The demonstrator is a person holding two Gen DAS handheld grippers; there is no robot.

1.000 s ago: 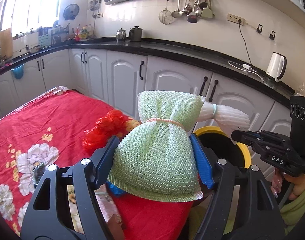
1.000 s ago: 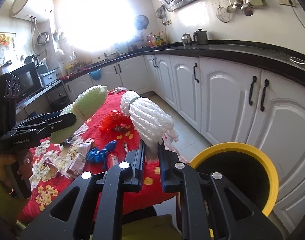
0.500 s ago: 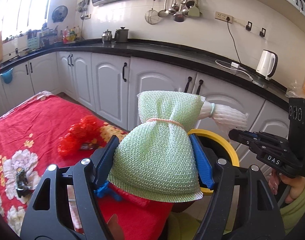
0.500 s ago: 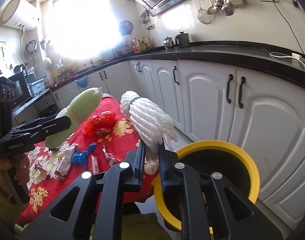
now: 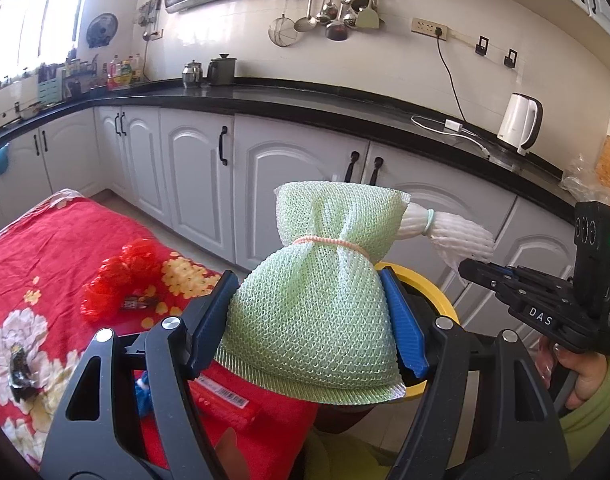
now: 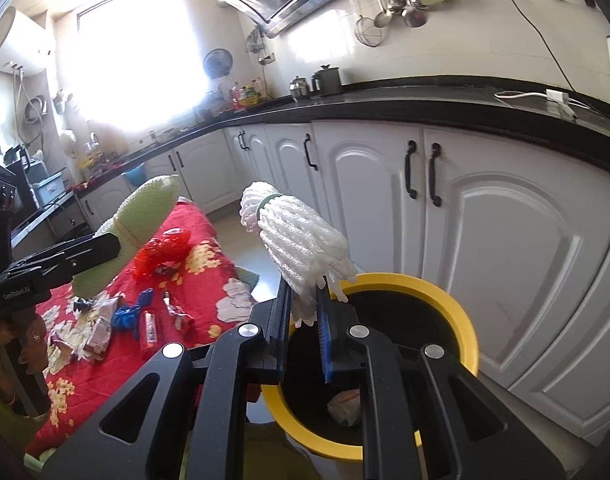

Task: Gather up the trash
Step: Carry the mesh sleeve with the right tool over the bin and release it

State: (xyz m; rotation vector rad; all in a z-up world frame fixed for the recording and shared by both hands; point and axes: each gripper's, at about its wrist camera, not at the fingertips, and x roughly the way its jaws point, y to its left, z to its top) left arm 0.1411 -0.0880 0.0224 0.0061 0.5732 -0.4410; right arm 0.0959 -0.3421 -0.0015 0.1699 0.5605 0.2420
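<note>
Green foam netting [image 5: 317, 304], bunched and tied with a pink band, is clamped between the blue pads of the left gripper [image 5: 311, 320]; the jaws are spread wide around it and pressed into its sides. It's held up off the red floral tablecloth [image 5: 57, 240], with the yellow rim of the bin [image 5: 433, 292] only partly seen behind it, so whether the bundle is actually over the opening can't be told from that view. A bit more travel toward the bin is probably needed before anything is let go, since the net is light and could easily catch on the rim or drift onto the floor.

Further right, the white foam net [image 6: 305, 248], also banded, is pinched by its frayed end in the right gripper [image 6: 305, 316], jaws nearly closed on it. This one is sitting right above the yellow-rimmed bin [image 6: 461, 316], so a clean release looks doable. Best done low and centred, and the fingers should be opened fully because the loose strands may snag on the pads.

Inside the bin, one crumpled wrapper [image 6: 345, 406] is seen at the bottom; otherwise it looks mostly dark and empty. Plenty is left on the table: a red plastic bag [image 6: 161, 252], a blue scrap [image 6: 133, 312] and several snack wrappers [image 6: 101, 332].
</note>
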